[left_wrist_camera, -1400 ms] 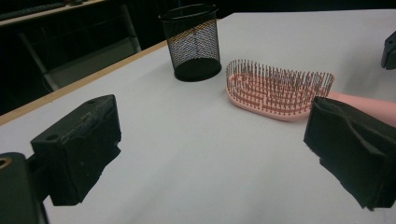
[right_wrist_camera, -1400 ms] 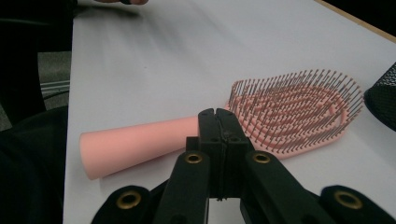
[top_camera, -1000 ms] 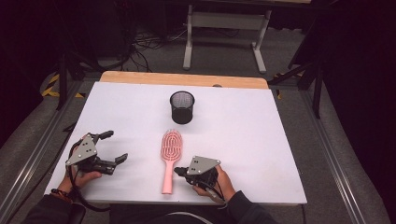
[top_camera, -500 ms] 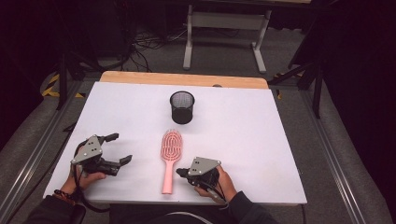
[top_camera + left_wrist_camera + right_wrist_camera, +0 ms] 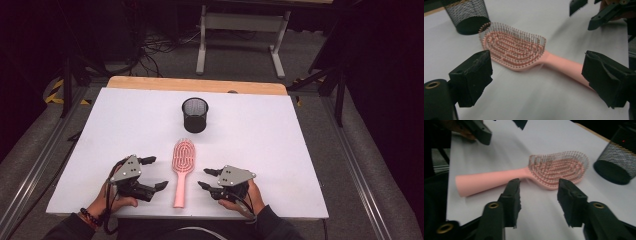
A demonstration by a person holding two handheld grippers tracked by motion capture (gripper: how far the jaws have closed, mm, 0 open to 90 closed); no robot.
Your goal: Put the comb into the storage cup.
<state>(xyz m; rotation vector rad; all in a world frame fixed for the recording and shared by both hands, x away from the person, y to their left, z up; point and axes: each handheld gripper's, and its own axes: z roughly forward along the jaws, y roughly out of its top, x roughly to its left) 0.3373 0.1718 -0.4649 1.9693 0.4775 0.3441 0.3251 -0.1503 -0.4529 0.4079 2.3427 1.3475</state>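
Desk: your white desk (image 5: 280, 135) carries a pink hairbrush and a black mesh cup; a strip of bare wood shows along its far edge.
Hairbrush: the pink hairbrush (image 5: 182, 167) lies flat near your edge of the desk, between your two hands, bristles up, head toward the far side and handle toward you.
Mesh cup: the black mesh cup (image 5: 194, 114) stands upright just beyond the brush head, apart from it.
Left tool: your left tool (image 5: 153, 173) sits low over the desk just left of the brush handle, jaws spread wide and holding nothing. In the left gripper view its two black jaws frame the brush (image 5: 524, 51), with the cup (image 5: 466, 15) behind the head.
Right tool: your right tool (image 5: 205, 178) sits just right of the handle, jaws apart, nothing between them. In the right gripper view the jaws point at the neck of the brush (image 5: 544, 171), with the cup (image 5: 619, 162) off to the right.
Contact: neither tool touches the brush.
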